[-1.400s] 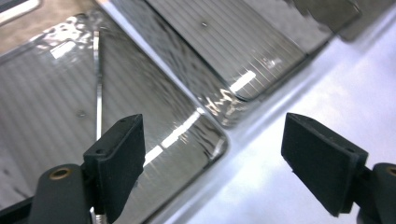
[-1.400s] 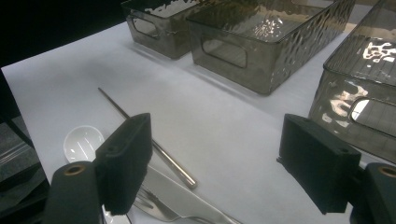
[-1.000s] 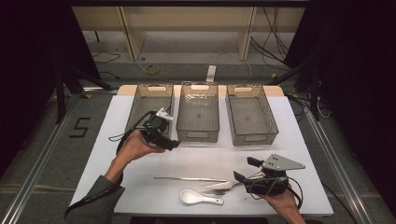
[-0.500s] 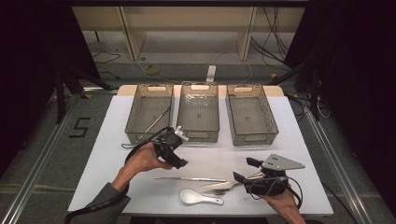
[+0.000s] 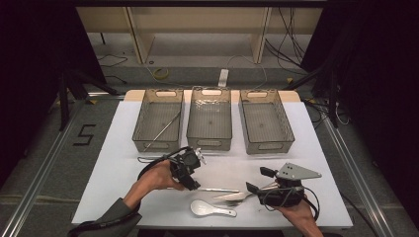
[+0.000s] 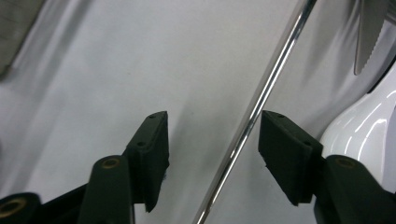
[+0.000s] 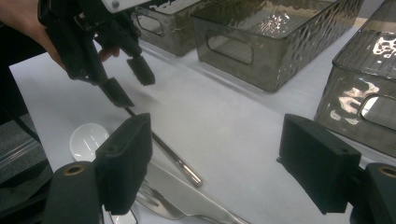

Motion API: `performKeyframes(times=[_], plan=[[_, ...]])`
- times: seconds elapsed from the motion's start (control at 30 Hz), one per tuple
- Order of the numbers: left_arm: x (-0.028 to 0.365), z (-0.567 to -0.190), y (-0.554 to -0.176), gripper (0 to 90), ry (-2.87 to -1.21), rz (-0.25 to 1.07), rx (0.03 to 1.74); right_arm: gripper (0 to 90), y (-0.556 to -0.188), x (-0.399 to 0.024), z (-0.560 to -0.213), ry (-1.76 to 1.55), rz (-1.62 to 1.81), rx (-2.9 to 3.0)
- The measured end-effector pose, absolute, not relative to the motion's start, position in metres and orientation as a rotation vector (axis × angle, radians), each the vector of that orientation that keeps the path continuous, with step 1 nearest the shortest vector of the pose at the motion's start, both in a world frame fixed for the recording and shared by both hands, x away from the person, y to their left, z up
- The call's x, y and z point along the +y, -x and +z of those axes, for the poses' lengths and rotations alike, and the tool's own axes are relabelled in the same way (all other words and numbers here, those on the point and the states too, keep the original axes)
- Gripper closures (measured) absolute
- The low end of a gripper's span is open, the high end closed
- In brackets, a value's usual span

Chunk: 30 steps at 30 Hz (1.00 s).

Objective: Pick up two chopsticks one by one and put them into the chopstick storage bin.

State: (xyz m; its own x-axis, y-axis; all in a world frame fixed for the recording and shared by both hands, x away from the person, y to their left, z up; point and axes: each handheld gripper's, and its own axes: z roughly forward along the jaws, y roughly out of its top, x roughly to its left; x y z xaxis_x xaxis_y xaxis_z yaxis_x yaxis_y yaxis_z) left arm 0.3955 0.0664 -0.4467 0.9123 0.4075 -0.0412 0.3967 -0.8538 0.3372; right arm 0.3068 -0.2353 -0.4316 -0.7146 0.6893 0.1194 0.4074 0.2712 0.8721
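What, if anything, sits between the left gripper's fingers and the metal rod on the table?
Nothing visible. The rod lies bare on the table between the left gripper's fingers, which have just been closing and don't yet press it. The white spoon lies off to one side.

Two black grippers are seen. The left gripper (image 5: 190,178) trails a black cable looped at 9 o'clock; a dark grey sleeve (image 5: 106,219) is worn. The right gripper (image 5: 256,181) is topped by a grey three-cornered plate. Square black pads (image 6: 287,149) with small holes are carried, and brass-coloured pivot pins.
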Motion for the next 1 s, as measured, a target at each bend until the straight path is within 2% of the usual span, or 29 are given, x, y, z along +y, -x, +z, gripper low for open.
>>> performKeyframes(times=[0.43,1.0], plan=[[0.064,-0.45,-0.392,59.5,-2.786,-0.009,0.534,26.6,-0.307,-0.235,-0.432,-1.01,1.415,2.268],[0.059,-0.459,-0.39,69.3,-2.859,0.006,0.519,26.6,-0.307,-0.234,-0.432,-1.01,1.41,2.27]])
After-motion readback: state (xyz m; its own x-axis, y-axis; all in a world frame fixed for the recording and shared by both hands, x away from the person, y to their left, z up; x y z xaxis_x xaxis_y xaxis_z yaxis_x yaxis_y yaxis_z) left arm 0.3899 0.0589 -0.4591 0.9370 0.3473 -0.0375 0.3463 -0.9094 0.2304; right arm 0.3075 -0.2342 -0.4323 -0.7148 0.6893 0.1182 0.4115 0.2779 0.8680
